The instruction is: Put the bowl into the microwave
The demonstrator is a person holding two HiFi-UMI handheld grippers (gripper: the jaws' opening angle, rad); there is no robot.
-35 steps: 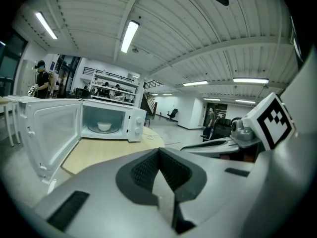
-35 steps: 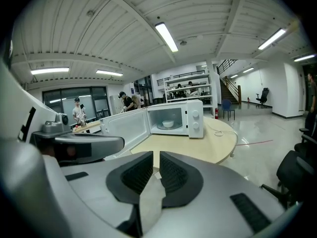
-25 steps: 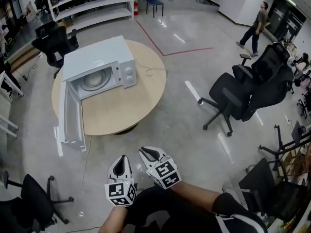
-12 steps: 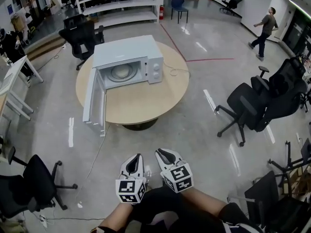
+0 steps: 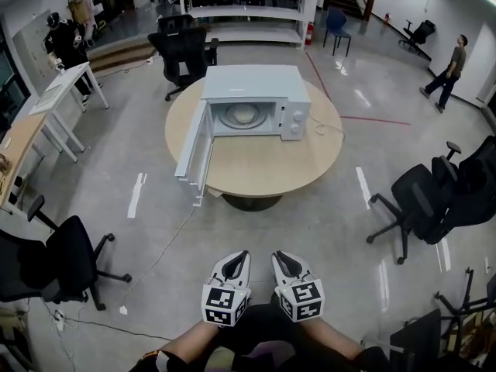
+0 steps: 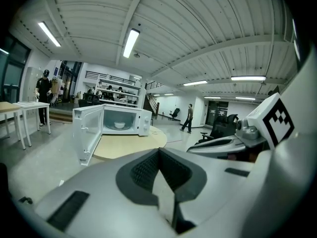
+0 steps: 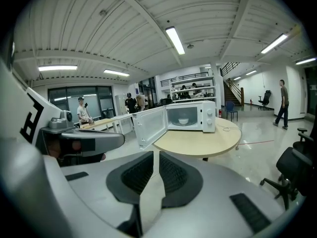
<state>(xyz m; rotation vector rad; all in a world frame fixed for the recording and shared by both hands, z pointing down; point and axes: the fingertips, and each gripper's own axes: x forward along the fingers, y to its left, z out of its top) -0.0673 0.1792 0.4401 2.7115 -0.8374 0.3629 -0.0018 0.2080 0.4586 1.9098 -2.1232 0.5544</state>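
A white microwave (image 5: 256, 99) stands on a round wooden table (image 5: 267, 169), its door (image 5: 194, 149) swung wide open to the left. A pale bowl (image 5: 242, 115) sits inside on the turntable, also seen as the bowl (image 6: 119, 125) and the bowl (image 7: 183, 121). My left gripper (image 5: 235, 262) and right gripper (image 5: 281, 262) are held side by side close to the body, far from the table. Both are shut with nothing between the jaws. The left gripper (image 6: 159, 155) and right gripper (image 7: 155, 157) point toward the microwave (image 6: 121, 123).
Black office chairs stand around: one (image 5: 58, 266) at the left, one (image 5: 434, 200) at the right, one (image 5: 182, 49) behind the table. A cable (image 5: 159, 258) runs over the floor. Desks (image 5: 46, 107) line the left; shelves (image 5: 248, 10) stand behind. A person (image 5: 449, 72) walks far right.
The view has swung so the table and microwave now sit nearer the centre and further off. Both grippers stay shut close to the body.
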